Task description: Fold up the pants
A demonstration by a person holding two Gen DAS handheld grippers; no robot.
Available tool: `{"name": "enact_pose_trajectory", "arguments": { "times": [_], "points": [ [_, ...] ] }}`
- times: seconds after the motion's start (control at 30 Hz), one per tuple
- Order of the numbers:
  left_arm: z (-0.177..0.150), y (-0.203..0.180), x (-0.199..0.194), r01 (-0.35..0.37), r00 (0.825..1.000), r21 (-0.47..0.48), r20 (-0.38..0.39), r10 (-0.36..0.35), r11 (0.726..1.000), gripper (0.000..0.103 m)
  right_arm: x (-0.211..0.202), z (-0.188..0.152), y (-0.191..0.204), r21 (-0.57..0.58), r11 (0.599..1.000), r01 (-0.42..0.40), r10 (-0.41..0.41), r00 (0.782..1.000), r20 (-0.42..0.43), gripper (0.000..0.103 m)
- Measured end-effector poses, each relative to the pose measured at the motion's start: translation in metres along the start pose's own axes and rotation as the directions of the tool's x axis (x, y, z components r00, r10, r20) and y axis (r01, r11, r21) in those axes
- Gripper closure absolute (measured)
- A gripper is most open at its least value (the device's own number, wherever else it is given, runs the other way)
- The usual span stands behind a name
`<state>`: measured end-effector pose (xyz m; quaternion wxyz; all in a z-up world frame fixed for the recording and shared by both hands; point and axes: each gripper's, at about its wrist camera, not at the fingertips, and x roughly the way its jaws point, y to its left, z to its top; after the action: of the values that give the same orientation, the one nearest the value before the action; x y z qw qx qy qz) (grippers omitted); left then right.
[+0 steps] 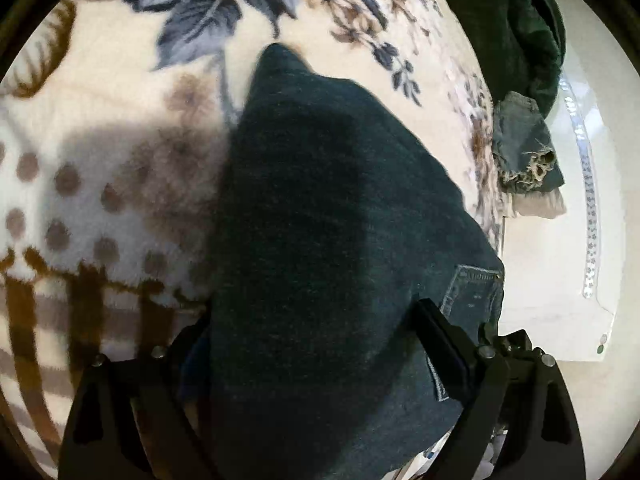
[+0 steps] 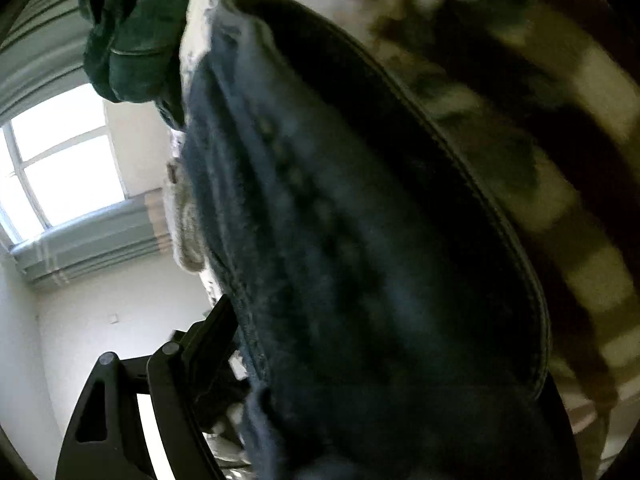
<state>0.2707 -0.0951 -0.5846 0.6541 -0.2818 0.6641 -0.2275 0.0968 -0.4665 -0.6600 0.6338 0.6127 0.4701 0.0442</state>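
left gripper nearest me: jaws spread wide with a thick bundle of the dark denim pants filling the whole gap; the fingers look pressed against the cloth, but the left one is mostly buried under it, so whether it truly pinches or the cloth just drapes over, cannot tell for sure. a back pocket sits right against the right finger, so the waist end is probably the part in hand. right gripper: only one finger shows, at lower left; denim covers the other side, and a stitched seam edge of the pants runs across the view. looks like it has cloth, but how far open it is i cannot tell. the pants run out from both grippers over the floral blanket on the bed, reaching toward its far right edge. frayed hem of a leg hangs just at that right edge, over the white floor. beyond it, a heap of green cloth at the far corner. risks, as i judge them: thick fold slips from a wide-spread jaw if lifted fast; hem drags off the edge and pulls the leg down; fleecy blanket bunches and comes along; the leg catches the green heap.
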Motion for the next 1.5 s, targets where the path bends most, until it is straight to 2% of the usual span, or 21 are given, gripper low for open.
{"name": "enact_pose_trajectory", "arguments": {
  "times": [0.03,0.07,0.13,0.17,0.2,0.3,0.5,0.7,0.83,1.0,1.07,1.2,1.27,1.4,1.5],
  "points": [
    [-0.003,-0.005,-0.003,0.004,1.0,0.033,0.01,-0.004,0.999,0.014,0.0,-0.004,0.005,-0.016,1.0,0.008,-0.008,1.0,0.009,0.034],
    [-0.005,-0.011,-0.004,-0.012,1.0,0.07,0.017,0.011,0.997,0.023,-0.001,-0.008,0.009,-0.03,1.0,0.006,-0.005,1.0,0.02,0.045],
    [-0.01,-0.021,-0.008,-0.058,0.998,0.145,0.028,0.055,0.988,0.043,-0.004,-0.013,0.018,-0.059,0.998,0.033,-0.03,0.998,0.047,0.052],
    [-0.012,-0.023,-0.012,-0.069,0.997,0.157,0.038,0.063,0.985,0.06,-0.005,-0.017,0.025,-0.08,0.995,0.057,-0.053,0.997,0.06,0.056],
    [-0.012,-0.023,-0.017,-0.066,0.997,0.161,0.044,0.059,0.985,0.068,-0.005,-0.021,0.03,-0.096,0.993,0.073,-0.067,0.996,0.066,0.057],
    [-0.015,-0.03,-0.034,-0.059,0.997,0.17,0.06,0.05,0.984,0.074,-0.007,-0.031,0.046,-0.128,0.987,0.097,-0.088,0.993,0.074,0.059],
    [-0.019,-0.059,-0.085,-0.035,0.997,0.164,0.077,0.022,0.986,0.075,-0.02,-0.045,0.089,-0.138,0.987,0.086,-0.078,0.995,0.061,0.061],
    [-0.012,-0.089,-0.162,-0.031,0.993,0.164,0.12,0.011,0.986,0.075,-0.029,-0.074,0.179,-0.21,0.975,0.067,-0.063,0.998,0.027,0.061],
    [0.008,-0.101,-0.228,-0.04,0.984,0.157,0.181,0.011,0.987,0.075,-0.01,-0.086,0.249,-0.253,0.967,0.04,-0.044,0.999,-0.01,0.061],
    [0.064,-0.086,-0.298,-0.004,0.968,0.124,0.251,-0.028,0.992,0.075,0.049,-0.086,0.35,-0.323,0.947,0.005,-0.014,1.0,-0.026,0.061],
    [0.101,-0.075,-0.325,0.006,0.962,0.128,0.27,-0.041,0.992,0.075,0.077,-0.084,0.381,-0.34,0.94,-0.002,-0.007,1.0,-0.026,0.061],
    [0.182,-0.049,-0.363,0.004,0.955,0.164,0.291,-0.052,0.986,0.075,0.158,-0.074,0.448,-0.365,0.931,-0.012,0.007,1.0,-0.016,0.061],
    [0.218,-0.034,-0.373,0.0,0.952,0.175,0.302,-0.053,0.985,0.075,0.193,-0.069,0.471,-0.372,0.928,-0.02,0.015,1.0,-0.016,0.061],
    [0.304,0.004,-0.373,-0.004,0.946,0.16,0.32,-0.048,0.987,0.075,0.29,-0.017,0.513,-0.368,0.929,-0.039,0.035,0.999,-0.019,0.061],
    [0.364,0.035,-0.362,-0.022,0.944,0.153,0.329,-0.03,0.988,0.075,0.36,0.02,0.521,-0.368,0.928,-0.053,0.042,0.998,-0.038,0.061]
  ]
}}
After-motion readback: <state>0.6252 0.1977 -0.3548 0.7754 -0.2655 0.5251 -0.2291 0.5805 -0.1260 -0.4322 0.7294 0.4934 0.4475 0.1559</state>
